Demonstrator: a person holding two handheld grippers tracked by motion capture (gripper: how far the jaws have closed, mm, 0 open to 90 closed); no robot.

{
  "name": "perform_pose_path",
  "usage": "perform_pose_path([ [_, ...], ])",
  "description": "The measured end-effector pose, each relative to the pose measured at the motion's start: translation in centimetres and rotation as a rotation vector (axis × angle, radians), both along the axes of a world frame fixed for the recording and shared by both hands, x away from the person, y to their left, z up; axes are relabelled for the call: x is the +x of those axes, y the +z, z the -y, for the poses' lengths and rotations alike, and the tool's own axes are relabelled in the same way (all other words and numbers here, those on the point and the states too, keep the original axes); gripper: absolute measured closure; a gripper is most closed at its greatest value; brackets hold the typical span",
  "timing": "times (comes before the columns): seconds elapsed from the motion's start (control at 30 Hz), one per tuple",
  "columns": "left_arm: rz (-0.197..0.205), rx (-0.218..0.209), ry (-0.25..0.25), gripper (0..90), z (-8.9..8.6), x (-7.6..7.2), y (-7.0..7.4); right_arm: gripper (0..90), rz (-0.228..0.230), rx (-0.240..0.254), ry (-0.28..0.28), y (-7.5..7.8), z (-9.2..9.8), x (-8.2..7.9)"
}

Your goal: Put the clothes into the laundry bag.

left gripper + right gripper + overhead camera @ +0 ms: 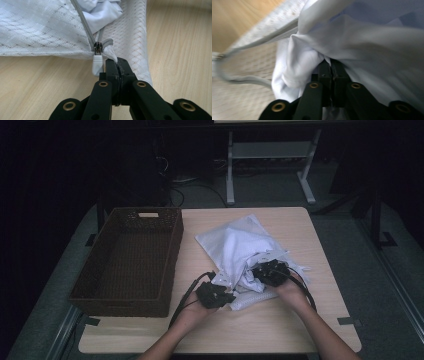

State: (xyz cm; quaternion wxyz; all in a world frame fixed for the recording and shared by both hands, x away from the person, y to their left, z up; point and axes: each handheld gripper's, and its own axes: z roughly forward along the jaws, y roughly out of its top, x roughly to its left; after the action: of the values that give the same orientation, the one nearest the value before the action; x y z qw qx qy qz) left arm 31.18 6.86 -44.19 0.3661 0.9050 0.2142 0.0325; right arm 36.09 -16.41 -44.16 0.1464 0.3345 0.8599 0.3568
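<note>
Both tools clamp on a white mesh laundry bag and the white cloth in it, at the near middle of the desk.

The left tool (117, 65) has its jaws closed on the mesh bag's (40, 30) corner, just right of the white zipper pull (97, 65) at the end of the grey zipper (83, 23). The right tool (331, 65) has its jaws pinched on a fold of the white cloth (362, 42) at the bag's open mouth; that view is blurred. From above, the left tool (216, 293) sits near and left of the right tool (271, 272), with the bag (235, 242) spreading away to the far side. A dark woven basket (131, 262) stands on the left of the desk (300, 330), beside the bag.
</note>
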Motion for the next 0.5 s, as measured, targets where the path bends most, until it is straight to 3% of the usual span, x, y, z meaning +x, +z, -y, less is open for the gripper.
perform_pose_path([
  [0.13,-0.003,-0.005,0.003,88.9,0.0,0.0,-0.1,73.1,-0.035,0.049,0.039,1.0,0.7,-1.0],
  [0.27,-0.005,-0.005,0.005,88.8,0.1,0.0,-0.3,65.0,-0.031,0.084,0.078,2.4,1.7,-2.6],
  [0.37,-0.008,-0.004,0.004,88.7,0.1,0.0,-0.3,61.7,-0.013,0.113,0.083,4.0,2.5,-3.2],
  [0.5,-0.008,-0.005,0.004,88.5,0.1,0.0,-0.3,59.6,0.044,0.145,0.063,6.3,3.7,-3.2],
])
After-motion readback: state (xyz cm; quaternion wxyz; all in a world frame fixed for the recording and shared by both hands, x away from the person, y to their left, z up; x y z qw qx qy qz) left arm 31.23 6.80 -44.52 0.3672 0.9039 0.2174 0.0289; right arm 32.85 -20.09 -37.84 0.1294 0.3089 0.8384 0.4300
